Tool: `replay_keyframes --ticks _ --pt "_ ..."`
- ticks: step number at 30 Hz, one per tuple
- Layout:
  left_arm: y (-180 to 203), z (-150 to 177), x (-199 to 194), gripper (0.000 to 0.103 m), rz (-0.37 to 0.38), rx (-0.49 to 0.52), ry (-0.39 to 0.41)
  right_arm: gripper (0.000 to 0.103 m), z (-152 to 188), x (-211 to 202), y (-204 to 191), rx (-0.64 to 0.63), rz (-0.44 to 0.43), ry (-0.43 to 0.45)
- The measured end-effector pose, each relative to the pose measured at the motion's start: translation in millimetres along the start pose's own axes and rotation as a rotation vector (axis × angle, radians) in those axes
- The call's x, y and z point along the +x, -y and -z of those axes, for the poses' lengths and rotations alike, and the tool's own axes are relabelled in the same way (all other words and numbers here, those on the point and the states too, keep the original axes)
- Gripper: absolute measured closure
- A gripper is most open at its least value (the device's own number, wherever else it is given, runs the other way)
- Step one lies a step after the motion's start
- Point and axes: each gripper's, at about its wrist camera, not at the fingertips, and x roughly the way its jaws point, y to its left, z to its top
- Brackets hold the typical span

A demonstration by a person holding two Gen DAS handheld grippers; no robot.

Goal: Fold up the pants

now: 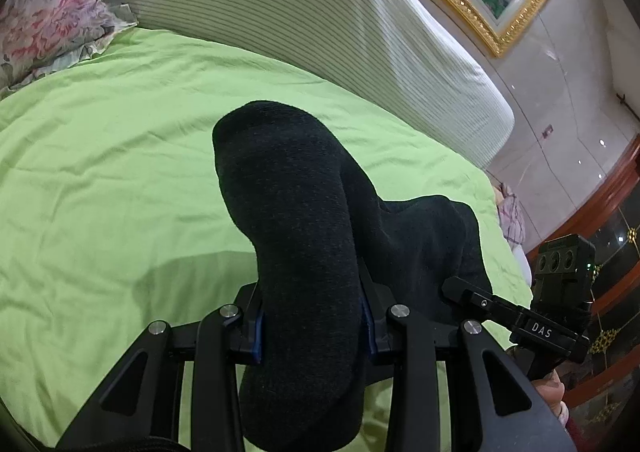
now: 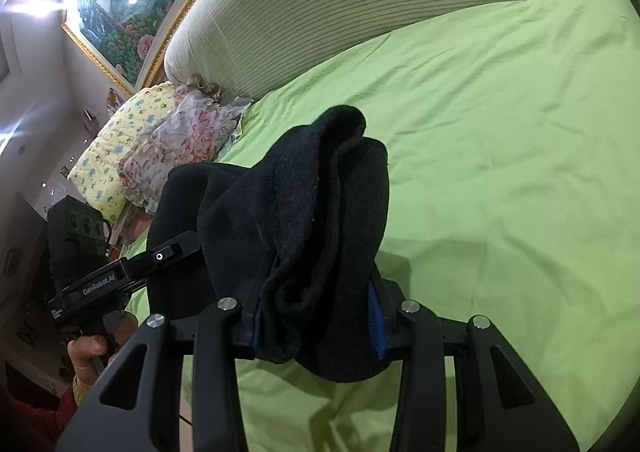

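Matt black knit pants [image 1: 296,236] bunch between blue rubbery pads [image 2: 376,316]; beyond, a smooth lime cotton sheet [image 1: 120,156].

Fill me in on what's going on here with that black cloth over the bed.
A person is folding the black pants with two handheld grippers. The left gripper and the right gripper are each shut on a bunch of the fabric, holding it above the green bedsheet. No finished fold lies on the bed yet.

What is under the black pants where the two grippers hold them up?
Under the black pants lies the green sheet, bare and shadowed. The bunched cloth hides the sheet directly beneath it, and each gripper's jaws too.
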Motion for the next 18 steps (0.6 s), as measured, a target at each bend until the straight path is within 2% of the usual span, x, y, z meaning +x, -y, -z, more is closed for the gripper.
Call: replay_keyframes --ticks 8,18 --pt "-16.8 -25.1 14.4 0.068 -0.032 -0.011 0.008 0.061 -30.1 33.4 -0.4 -0.036 0.003 -0.026" --pt "-41.3 -35.9 44.0 0.068 -0.045 -0.040 -0.018 0.061 -39.9 64.1 14.0 -0.034 0.020 -0.071"
